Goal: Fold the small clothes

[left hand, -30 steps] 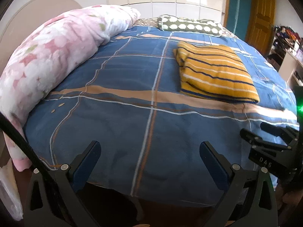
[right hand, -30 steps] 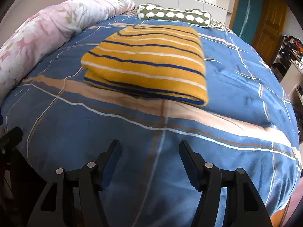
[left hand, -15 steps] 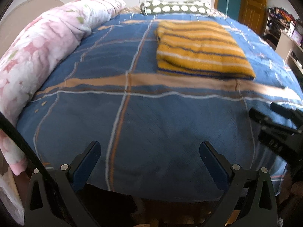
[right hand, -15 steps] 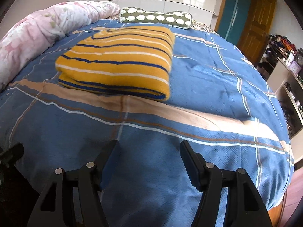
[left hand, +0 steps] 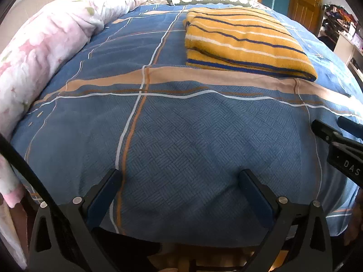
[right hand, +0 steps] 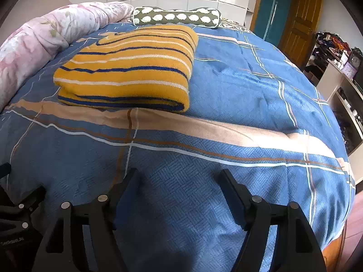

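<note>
Both grippers dropped lower toward the near edge of the bed vs a sec ago, so the striped top now sits further up in each view. Right gripper [right hand: 177,176] jaws have just been opening, nothing btwn them, just blue bedspread [right hand: 238,86] underneath. Left gripper [left hand: 181,179] is spread wide too, also empty.

Progress: yellow striped garment [right hand: 127,68] looks done imo. It's folded into a neat rectangle, lying flat on the bedspread at about 11 o'clock from the right gripper and roughly 1 o'clock from the left one, well apart from both. No other loose clothes visible on the bed, so can't tell if anything's left to fold, maybe it's off frame.

Other stuff: pink floral duvet [left hand: 45,45] rolled along the 9–10 o'clock side, spotted bolster pillow [right hand: 177,17] at 12.

Writing: only thing readable is "DAS" on the right gripper's body [left hand: 344,158] in the left view, rest cut off. Small label in the right view's bottom-left corner is too blurry.
</note>
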